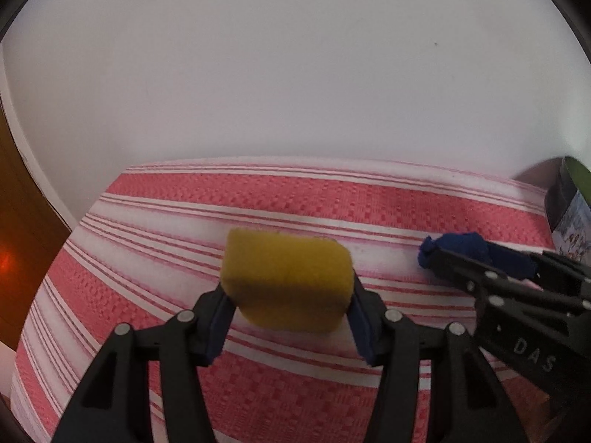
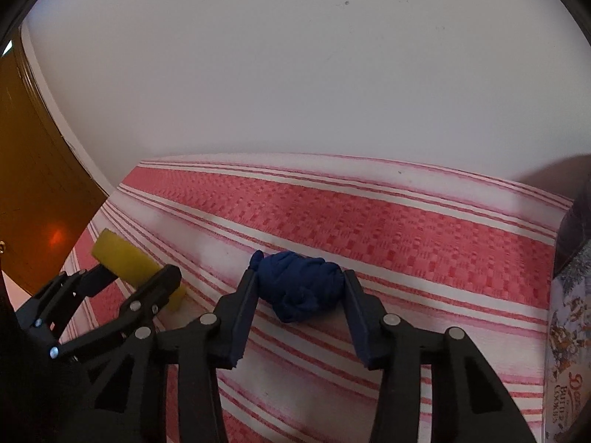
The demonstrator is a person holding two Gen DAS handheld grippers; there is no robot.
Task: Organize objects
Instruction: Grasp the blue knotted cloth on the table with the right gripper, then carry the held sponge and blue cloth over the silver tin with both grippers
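My left gripper (image 1: 288, 288) is shut on a yellow sponge (image 1: 286, 282) and holds it just above the red and white striped cloth (image 1: 332, 199). It also shows in the right wrist view (image 2: 136, 269), with the sponge (image 2: 122, 254) at the left. My right gripper (image 2: 299, 280) is shut on a dark blue balled-up cloth (image 2: 297, 288) and holds it low over the striped cloth (image 2: 406, 229). In the left wrist view the right gripper (image 1: 454, 254) reaches in from the right with the blue cloth (image 1: 461, 245).
A butter cookie tin (image 2: 570, 313) stands at the right edge of the striped cloth; it also shows in the left wrist view (image 1: 572, 217). A white wall (image 1: 295, 74) rises behind the table. A brown wooden panel (image 2: 33, 184) is at the left.
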